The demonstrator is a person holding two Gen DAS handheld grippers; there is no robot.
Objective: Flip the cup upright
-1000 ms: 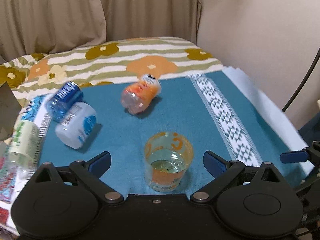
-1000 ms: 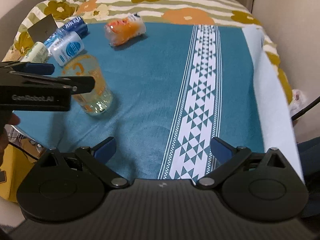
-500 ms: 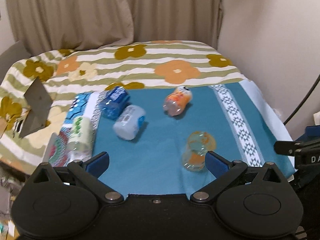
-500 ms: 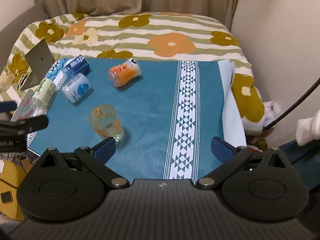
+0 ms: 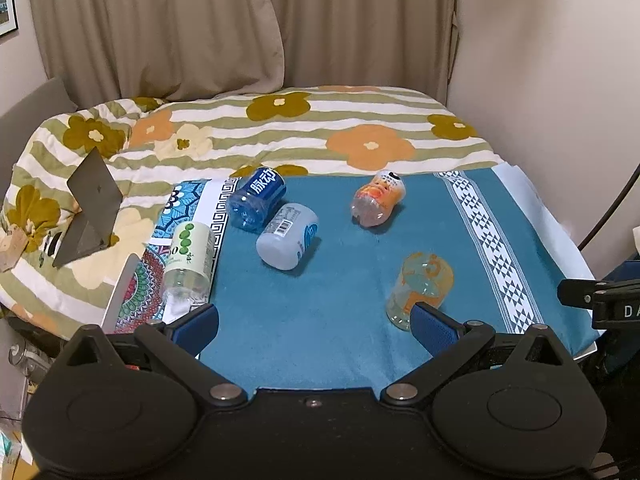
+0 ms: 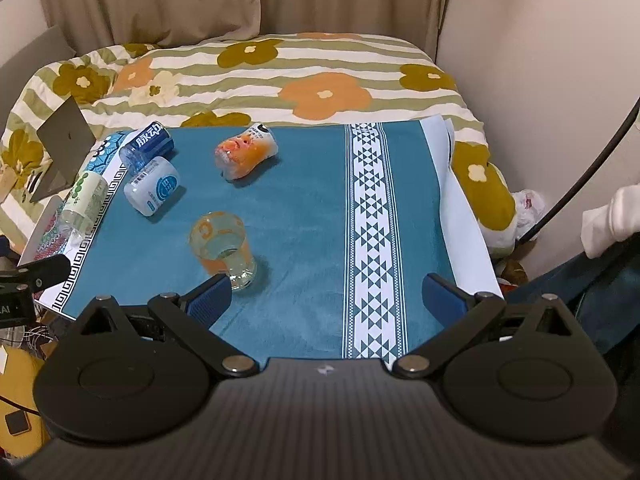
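Observation:
A clear glass cup point(image 5: 420, 288) with orange print stands upright, mouth up, on the teal cloth point(image 5: 340, 304); it also shows in the right wrist view point(image 6: 224, 246). My left gripper point(image 5: 316, 326) is open and empty, pulled back above the cloth's near edge, with the cup just beyond its right finger. My right gripper point(image 6: 326, 296) is open and empty, held back over the near edge, with the cup just beyond its left finger.
Several bottles lie on their sides at the cloth's left: a blue one point(image 5: 256, 198), a white one point(image 5: 288, 236), an orange one point(image 5: 378, 200) and a green-labelled one point(image 5: 188, 260). A grey stand point(image 5: 90, 210) sits on the flowered blanket. A wall is at the right.
Both grippers have pulled back and up from the cup, which stays upright on the cloth. The left gripper was right at the cup a second ago.

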